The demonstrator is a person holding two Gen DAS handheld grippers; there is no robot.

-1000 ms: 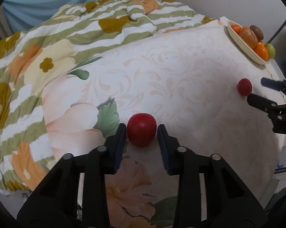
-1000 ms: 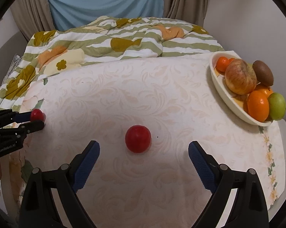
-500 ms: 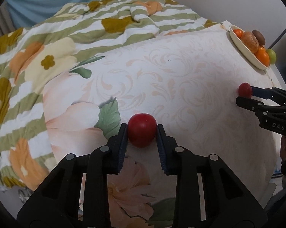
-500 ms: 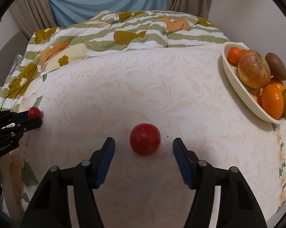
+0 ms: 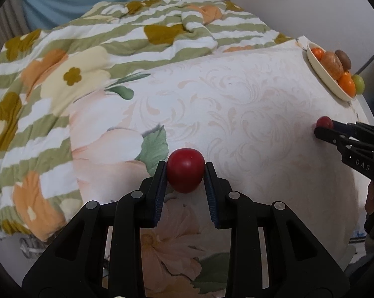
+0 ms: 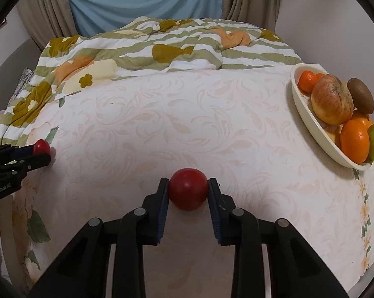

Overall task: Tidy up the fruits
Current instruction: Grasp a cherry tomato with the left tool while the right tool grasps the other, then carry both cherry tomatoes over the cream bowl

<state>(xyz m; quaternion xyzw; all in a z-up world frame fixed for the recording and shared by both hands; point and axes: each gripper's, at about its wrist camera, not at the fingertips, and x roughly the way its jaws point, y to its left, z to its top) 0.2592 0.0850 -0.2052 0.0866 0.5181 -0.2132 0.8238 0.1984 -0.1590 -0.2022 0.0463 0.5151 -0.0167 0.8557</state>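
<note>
Two round red fruits are in the grippers over the cream tablecloth. My left gripper is shut on one red fruit, pads pressed on both sides; from the right wrist view this gripper and its fruit sit at the far left. My right gripper is closing, and its pads press on the second red fruit. From the left wrist view that gripper and its fruit are at the far right. I cannot tell whether either fruit is off the cloth.
A cream oval bowl at the table's far right corner holds an apple, oranges, a kiwi and a green fruit; it also shows as the bowl in the left wrist view. A green-striped floral quilt lies on the bed behind the table.
My right gripper's jaws went from wide open to shut on the red fruit in front of it. My left gripper kept its grip on the other fruit and barely moved.
</note>
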